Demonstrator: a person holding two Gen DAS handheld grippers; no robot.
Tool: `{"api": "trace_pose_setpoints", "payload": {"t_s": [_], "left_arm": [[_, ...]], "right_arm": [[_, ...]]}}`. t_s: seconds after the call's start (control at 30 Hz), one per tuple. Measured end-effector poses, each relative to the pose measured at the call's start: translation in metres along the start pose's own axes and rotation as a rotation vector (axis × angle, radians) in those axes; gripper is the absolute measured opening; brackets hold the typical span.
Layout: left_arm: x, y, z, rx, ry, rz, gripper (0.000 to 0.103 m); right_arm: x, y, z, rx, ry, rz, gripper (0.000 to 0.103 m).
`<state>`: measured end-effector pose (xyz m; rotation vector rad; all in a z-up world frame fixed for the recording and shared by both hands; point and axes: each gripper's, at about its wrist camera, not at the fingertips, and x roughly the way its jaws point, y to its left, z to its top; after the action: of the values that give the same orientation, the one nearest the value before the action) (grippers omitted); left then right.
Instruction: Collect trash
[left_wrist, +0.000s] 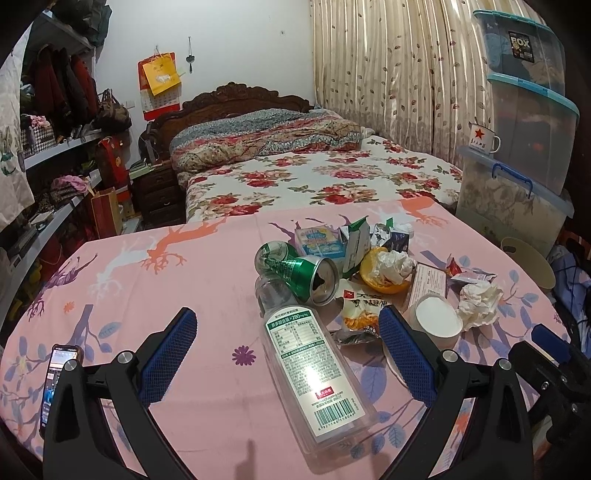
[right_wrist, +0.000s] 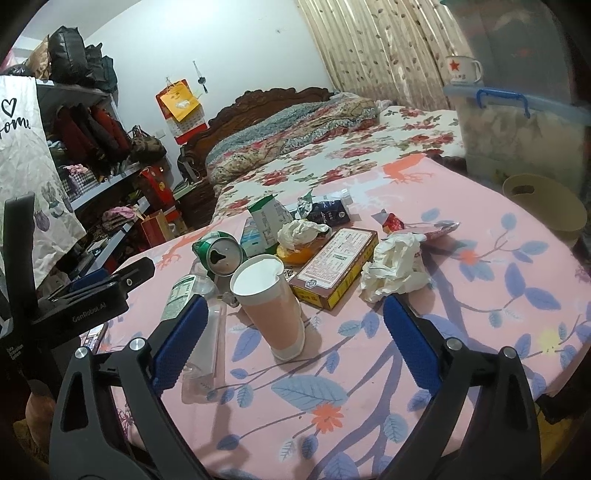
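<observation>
The left tongs (left_wrist: 286, 350) are spread wide and hold nothing; a clear plastic bottle (left_wrist: 314, 373) lies flat on the pink counter (left_wrist: 166, 295) between their blue pads, touching neither; its neck end meets a green can (left_wrist: 303, 273) lying on its side with its open top facing us. The right tongs (right_wrist: 291, 339) are spread wide too, with nothing in them; a paper cup (right_wrist: 271, 302) stands upright just ahead, between their tips. The trash sits in a heap in the middle of the counter; a brown box (right_wrist: 336, 266) lies flat just behind the cup; a crumpled white tissue (right_wrist: 395, 269) sits beside the box; an orange peel (left_wrist: 384, 273) holds another wad of tissue; a snack wrapper (left_wrist: 360, 314) lies near the can. A phone (left_wrist: 59, 384) rests at the counter's left edge; a tan bin (right_wrist: 546, 206) stands past the far right edge; a flowery bed (left_wrist: 314, 173) is behind.
</observation>
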<state>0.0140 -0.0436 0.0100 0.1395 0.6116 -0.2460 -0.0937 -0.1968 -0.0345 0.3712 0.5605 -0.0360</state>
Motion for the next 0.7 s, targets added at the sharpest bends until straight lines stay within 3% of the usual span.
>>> {"api": "trace_pose_setpoints", "payload": {"t_s": [0.7], "left_arm": [[0.0034, -0.0007, -0.004, -0.007, 0.019, -0.008, 0.094]], "right_arm": [[0.0047, -0.0051, -0.0007, 0.008, 0.017, 0.011, 0.083]]}}
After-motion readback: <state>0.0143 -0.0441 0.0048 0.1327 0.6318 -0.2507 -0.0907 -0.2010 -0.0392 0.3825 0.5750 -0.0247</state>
